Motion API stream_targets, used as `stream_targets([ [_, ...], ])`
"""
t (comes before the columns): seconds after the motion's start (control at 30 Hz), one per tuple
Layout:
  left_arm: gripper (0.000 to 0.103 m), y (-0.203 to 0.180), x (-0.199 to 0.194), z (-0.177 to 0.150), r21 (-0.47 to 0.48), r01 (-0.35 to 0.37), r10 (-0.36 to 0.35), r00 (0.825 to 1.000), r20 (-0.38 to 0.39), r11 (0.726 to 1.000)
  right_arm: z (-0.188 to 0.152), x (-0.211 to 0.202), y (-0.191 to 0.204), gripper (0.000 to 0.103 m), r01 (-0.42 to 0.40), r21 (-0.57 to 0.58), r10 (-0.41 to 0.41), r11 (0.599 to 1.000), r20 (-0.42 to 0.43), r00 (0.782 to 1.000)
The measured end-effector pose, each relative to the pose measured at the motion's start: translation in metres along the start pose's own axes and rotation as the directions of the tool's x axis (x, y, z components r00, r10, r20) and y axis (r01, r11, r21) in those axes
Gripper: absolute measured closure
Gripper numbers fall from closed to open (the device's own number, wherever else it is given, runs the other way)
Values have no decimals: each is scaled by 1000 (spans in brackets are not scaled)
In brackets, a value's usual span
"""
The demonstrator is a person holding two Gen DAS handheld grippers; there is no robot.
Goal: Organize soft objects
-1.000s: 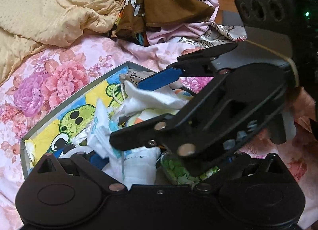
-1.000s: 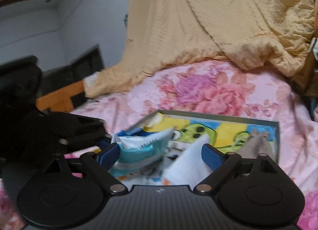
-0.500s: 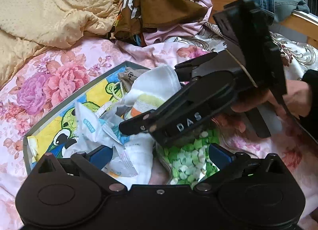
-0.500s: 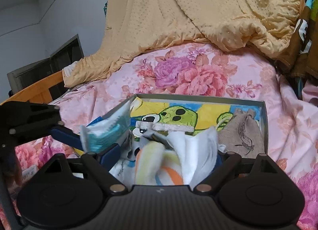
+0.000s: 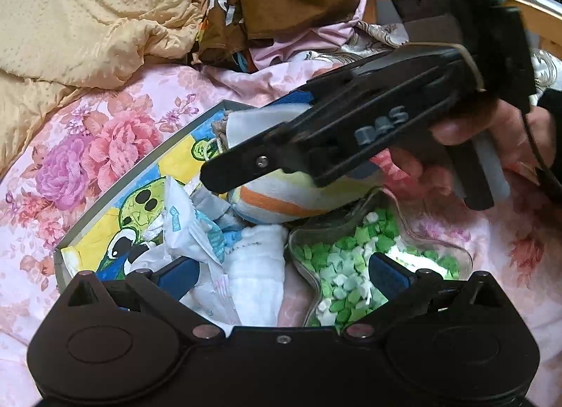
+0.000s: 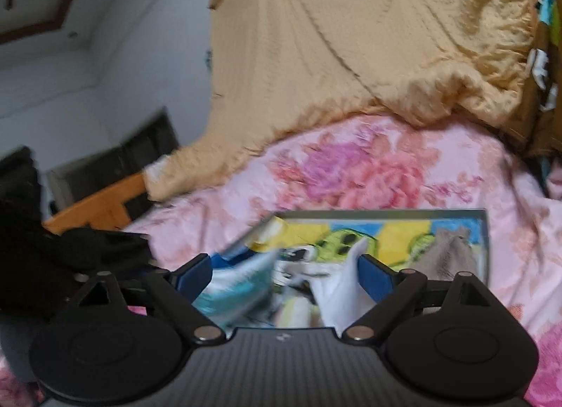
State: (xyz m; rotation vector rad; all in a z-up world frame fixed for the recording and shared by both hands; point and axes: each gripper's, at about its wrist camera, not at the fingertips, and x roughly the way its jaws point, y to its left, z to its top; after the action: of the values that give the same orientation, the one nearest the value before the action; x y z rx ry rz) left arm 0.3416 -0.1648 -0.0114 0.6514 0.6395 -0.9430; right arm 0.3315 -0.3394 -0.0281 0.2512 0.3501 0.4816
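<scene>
Blue pads of the right gripper (image 6: 284,275) stand spread, with a white striped cloth (image 5: 298,192) rising between them; whether they touch it I cannot tell, as that view is blurred. From the left wrist view the cloth lies under the right gripper's fingers, its long axis running across the frame from the tray's far corner toward the person's hand (image 5: 491,133). It sits partly over the near edge of the cartoon-printed tray (image 5: 140,157). The left gripper (image 5: 284,271) is also spread and holds nothing; below it are a folded white towel (image 5: 260,266) and a clear pouch of green bits (image 5: 351,259), the pouch on the floral sheet (image 5: 70,161) just beside the tray. Judging by this, the right gripper is nearer the cloth and should close across its short axis.
</scene>
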Motion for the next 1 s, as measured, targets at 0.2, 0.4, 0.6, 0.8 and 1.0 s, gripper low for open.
stream_targets([
  [0.2, 1, -8, -2, 8, 40, 23, -24, 1000, 16, 999, -3, 16, 13, 9, 33, -78, -39, 996, -86, 996],
  [0.4, 1, -5, -14, 2, -1, 8, -8, 1000, 12, 1000, -14, 22, 1, 10, 155, -42, -159, 987, -119, 980],
  [0.6, 1, -2, -42, -19, -161, -62, 78, 992, 95, 985, -12, 5, 14, 8, 150, -54, -154, 987, -93, 984],
  [0.8, 1, -19, -74, -40, -318, -126, 192, 964, 186, 940, -12, -29, 36, 3, 229, -72, -232, 971, -35, 972],
  [1.0, 1, -46, -106, -61, -456, -197, 332, 913, 237, 868, -14, -65, 66, 0, 312, -71, -312, 947, 13, 950],
])
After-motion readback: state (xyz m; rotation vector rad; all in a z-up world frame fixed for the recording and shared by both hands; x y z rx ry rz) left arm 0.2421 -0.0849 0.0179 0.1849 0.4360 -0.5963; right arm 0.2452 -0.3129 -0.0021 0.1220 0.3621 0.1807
